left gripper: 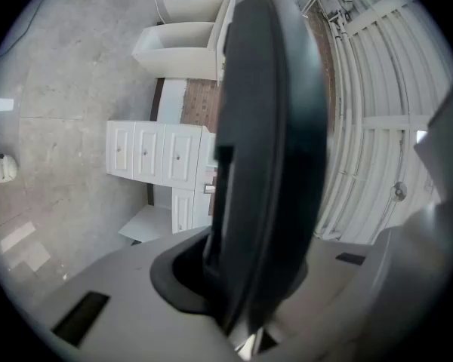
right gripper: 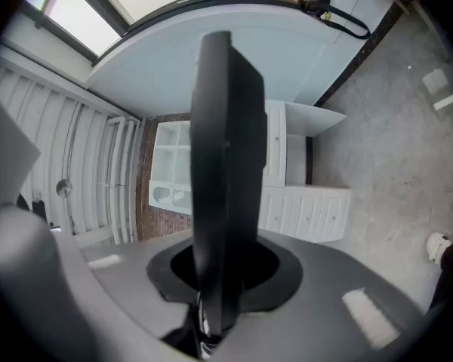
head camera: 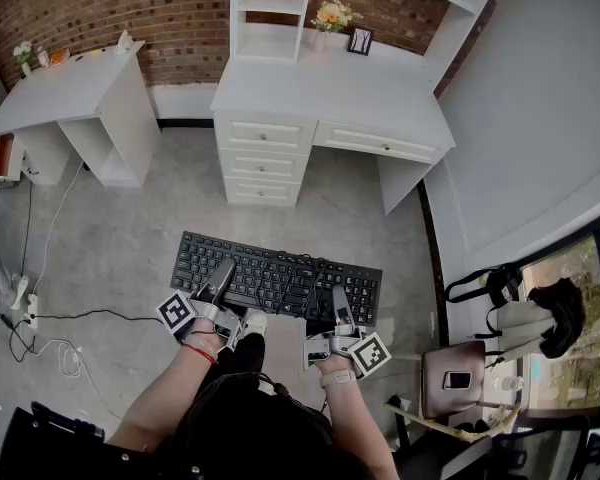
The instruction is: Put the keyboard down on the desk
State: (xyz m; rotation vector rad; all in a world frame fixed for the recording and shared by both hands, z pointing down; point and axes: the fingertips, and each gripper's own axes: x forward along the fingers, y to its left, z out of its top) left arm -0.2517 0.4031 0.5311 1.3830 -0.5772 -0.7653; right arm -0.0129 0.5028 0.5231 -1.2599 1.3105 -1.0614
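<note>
We hold the black keyboard (head camera: 280,278) level in the air above the grey floor (head camera: 130,238), well short of the white desk (head camera: 330,98). The left gripper (head camera: 218,280) and the right gripper (head camera: 340,308) are each clamped on its near edge, jaws pressed to its two faces. The desk's drawers (head camera: 265,135) are all closed. A vase of flowers (head camera: 332,16) stands beside a small picture frame (head camera: 360,40) at the back of the desktop, against the brick wall (head camera: 180,8).
</note>
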